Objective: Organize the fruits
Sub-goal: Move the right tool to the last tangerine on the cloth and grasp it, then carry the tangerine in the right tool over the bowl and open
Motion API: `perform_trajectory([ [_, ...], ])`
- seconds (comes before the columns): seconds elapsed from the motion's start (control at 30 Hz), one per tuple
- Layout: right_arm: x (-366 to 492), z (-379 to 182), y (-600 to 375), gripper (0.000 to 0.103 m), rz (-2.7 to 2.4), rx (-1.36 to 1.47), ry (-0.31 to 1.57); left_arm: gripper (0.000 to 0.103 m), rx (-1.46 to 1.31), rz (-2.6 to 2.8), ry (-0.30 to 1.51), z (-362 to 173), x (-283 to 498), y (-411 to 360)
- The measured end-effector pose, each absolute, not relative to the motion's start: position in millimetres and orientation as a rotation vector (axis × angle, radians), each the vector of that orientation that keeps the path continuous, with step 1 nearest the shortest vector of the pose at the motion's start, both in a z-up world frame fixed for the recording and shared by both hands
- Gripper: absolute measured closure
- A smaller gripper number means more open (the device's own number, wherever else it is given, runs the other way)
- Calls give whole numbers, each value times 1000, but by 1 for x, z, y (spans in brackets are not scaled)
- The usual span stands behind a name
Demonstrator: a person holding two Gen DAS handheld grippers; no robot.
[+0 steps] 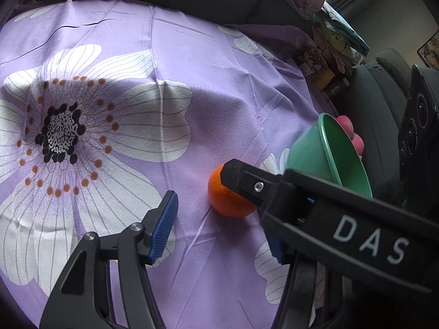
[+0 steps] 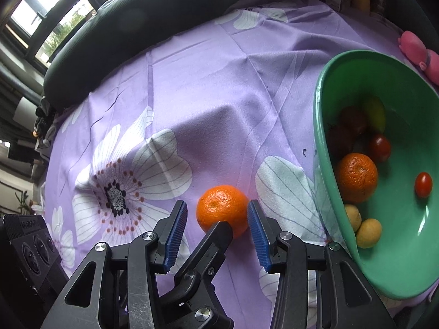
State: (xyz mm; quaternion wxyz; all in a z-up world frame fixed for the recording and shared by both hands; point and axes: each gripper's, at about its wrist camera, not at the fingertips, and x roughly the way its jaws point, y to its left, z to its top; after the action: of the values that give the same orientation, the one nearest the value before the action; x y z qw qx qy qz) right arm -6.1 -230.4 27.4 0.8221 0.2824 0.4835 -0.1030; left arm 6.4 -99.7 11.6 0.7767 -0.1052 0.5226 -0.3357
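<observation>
An orange (image 2: 219, 208) lies on the purple flowered cloth (image 2: 205, 96). It sits between the blue pads (image 2: 175, 233) of my right gripper (image 2: 216, 205). The right pad is at its skin and the left pad stands clear, so the gripper is open. From the left wrist the same orange (image 1: 225, 200) lies between the spread fingers of my left gripper (image 1: 219, 219), also open. A black finger of the right gripper, marked DAS (image 1: 370, 238), crosses in front and hides the left gripper's right pad. One left finger (image 2: 219, 233) touches the orange's near side.
A green bowl (image 2: 397, 233) stands tilted just right of the orange, holding another orange (image 2: 356, 176), cherry tomatoes (image 2: 424, 183) and small yellow fruits (image 2: 369, 233). A pink object (image 2: 414, 46) lies behind it. Dark chairs (image 2: 123, 27) line the table's far edge.
</observation>
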Motion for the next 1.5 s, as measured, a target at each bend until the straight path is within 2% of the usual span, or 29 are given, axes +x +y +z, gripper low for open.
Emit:
perform_trajectory([
  [0.13, -5, 20, -238, 56, -203, 646, 1039, 49, -233, -742, 1137, 10, 7, -104],
  [0.27, -5, 14, -243, 56, -174, 684, 1045, 64, -249, -768, 1144, 9, 6, -108],
  [0.67, -8, 18, -238, 55, -64, 685, 1011, 64, -186, -737, 1061, 25, -3, -104],
  [1.0, -29, 60, -231, 55, -23, 636, 854, 64, -152, -758, 890, 67, -27, -96],
  [1.5, -87, 108, -266, 55, -98, 633, 626, 64, -80, -910, 704, 114, -65, -141],
])
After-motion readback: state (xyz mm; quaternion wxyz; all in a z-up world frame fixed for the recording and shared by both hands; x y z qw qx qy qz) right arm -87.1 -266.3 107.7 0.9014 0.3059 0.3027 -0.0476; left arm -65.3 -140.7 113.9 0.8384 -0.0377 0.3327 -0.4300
